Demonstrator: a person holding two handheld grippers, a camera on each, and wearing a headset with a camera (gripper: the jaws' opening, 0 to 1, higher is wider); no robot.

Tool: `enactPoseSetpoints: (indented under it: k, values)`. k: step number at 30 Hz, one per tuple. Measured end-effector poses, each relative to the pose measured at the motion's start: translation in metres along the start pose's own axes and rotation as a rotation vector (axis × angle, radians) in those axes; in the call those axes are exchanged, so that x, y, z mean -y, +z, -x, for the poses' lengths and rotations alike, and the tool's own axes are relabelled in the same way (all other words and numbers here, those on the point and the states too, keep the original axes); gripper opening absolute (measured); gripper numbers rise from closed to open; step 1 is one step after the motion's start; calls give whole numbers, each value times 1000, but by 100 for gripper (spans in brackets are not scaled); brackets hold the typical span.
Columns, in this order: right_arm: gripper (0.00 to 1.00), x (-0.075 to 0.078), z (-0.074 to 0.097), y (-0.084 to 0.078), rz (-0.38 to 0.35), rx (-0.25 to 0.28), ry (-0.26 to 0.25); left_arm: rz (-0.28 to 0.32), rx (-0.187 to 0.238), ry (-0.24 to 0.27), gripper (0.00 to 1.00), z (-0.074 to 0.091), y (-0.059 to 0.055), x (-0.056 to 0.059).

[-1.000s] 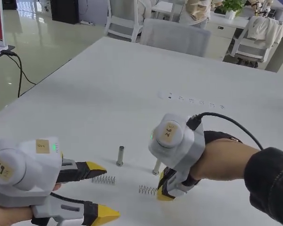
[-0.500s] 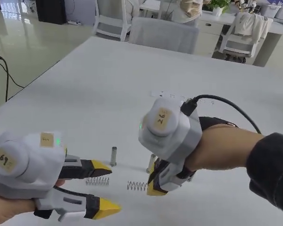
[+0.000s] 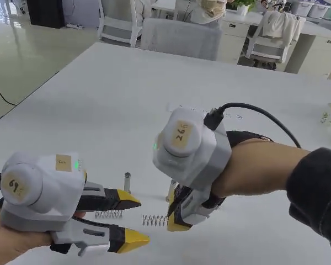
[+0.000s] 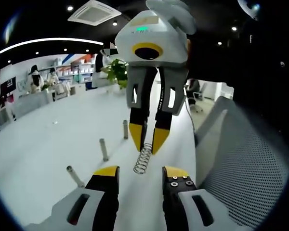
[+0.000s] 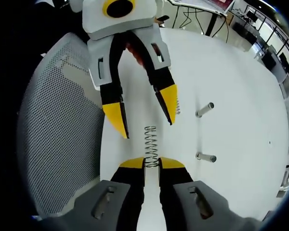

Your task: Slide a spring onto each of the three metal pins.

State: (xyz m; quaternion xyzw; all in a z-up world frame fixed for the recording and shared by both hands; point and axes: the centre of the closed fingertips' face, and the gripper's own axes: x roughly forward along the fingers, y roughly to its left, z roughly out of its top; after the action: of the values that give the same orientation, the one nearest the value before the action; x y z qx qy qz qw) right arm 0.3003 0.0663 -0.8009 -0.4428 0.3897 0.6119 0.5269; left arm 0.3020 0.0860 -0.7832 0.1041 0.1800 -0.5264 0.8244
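My right gripper (image 5: 151, 163) is shut on one end of a spring (image 5: 151, 139), which lies flat on the white table (image 3: 154, 99). In the head view this spring (image 3: 154, 221) points toward my left gripper (image 3: 137, 220), whose open, empty jaws face it from the left. A second spring (image 3: 108, 213) lies between the left gripper's fingers, beneath the upper one. Three short metal pins stand upright in a row (image 4: 125, 129), (image 4: 103, 149), (image 4: 74, 175). One pin (image 3: 127, 180) stands just behind the springs; another (image 3: 171, 190) is partly hidden by the right gripper (image 3: 174, 221).
A black cable (image 3: 254, 113) runs from the right gripper across the table. A grey mesh chair (image 5: 62, 120) sits at the table's near edge. More chairs (image 3: 179, 36) and desks stand beyond the far edge.
The head camera has shifted. My left gripper has moved right, closer to the springs and the right gripper. The right gripper stays at the spring's end.
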Motion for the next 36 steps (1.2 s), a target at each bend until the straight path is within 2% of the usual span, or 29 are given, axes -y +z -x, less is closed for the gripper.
enactPoseSetpoints:
  k: [11,18,30,36]
  values:
    - [8,-6,-1,5,22,-13,18,-32,8,-26,12,-4,0,7]
    - [8,-10,-1,6,28,-15,25,-72,-9,-30,4,-5,-3,9]
    - [8,-8,10,14,45,8,4,-77,-17,-18,3,-4,-5,8]
    - [8,-8,18,24,53,42,-4,-65,-24,-15,3,-4,-7,6]
